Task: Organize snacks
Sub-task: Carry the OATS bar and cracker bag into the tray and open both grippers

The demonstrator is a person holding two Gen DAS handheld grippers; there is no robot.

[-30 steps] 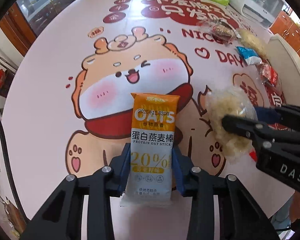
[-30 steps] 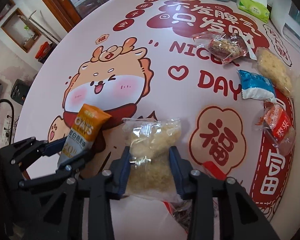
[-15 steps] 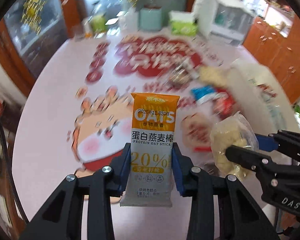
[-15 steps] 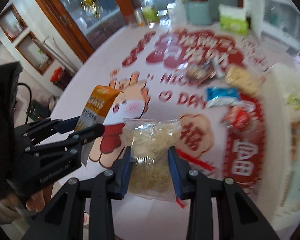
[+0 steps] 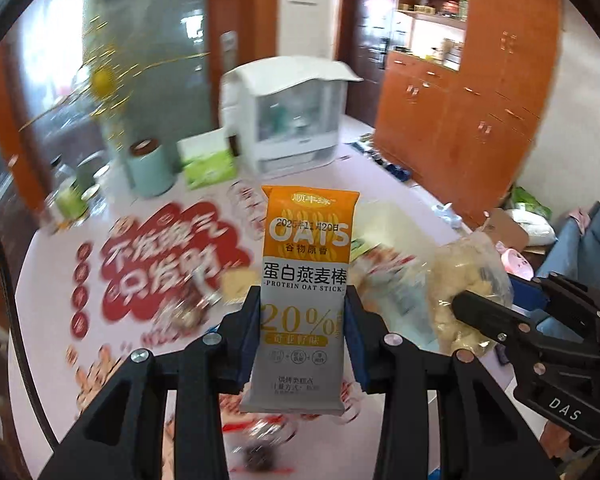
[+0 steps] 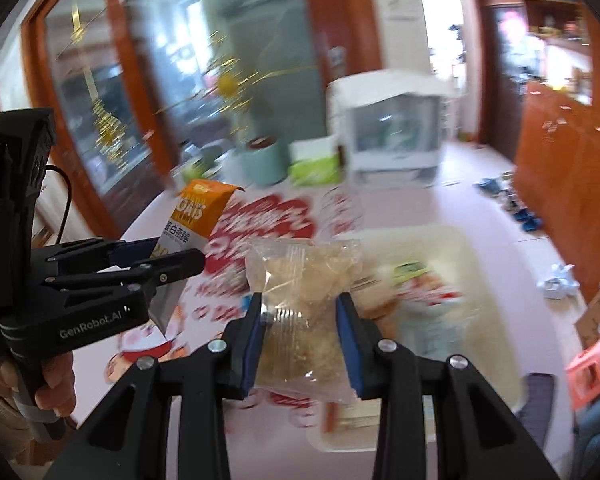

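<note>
My left gripper (image 5: 303, 336) is shut on an orange and white oat stick packet (image 5: 306, 280) and holds it upright above the table. My right gripper (image 6: 300, 336) is shut on a clear bag of pale crisp snack (image 6: 304, 296), also lifted. In the left wrist view the right gripper (image 5: 500, 320) and its bag (image 5: 460, 280) are to the right. In the right wrist view the left gripper (image 6: 156, 264) and the oat packet (image 6: 198, 216) are to the left. A cream tray (image 6: 480, 280) with blurred snack packets lies beyond the bag.
The round table (image 5: 52, 280) has a pink printed cloth. At its far side stand a white appliance (image 5: 292, 120), a green tissue pack (image 5: 210, 164) and a pale green canister (image 5: 148, 168). Blurred snack packets (image 5: 180, 312) lie on the cloth. Orange cabinets (image 5: 460, 120) stand at right.
Both grippers have lifted and tilted up with their packets. The view has swung from the tabletop toward the table's far side and the room, and toward the tray on the right.
</note>
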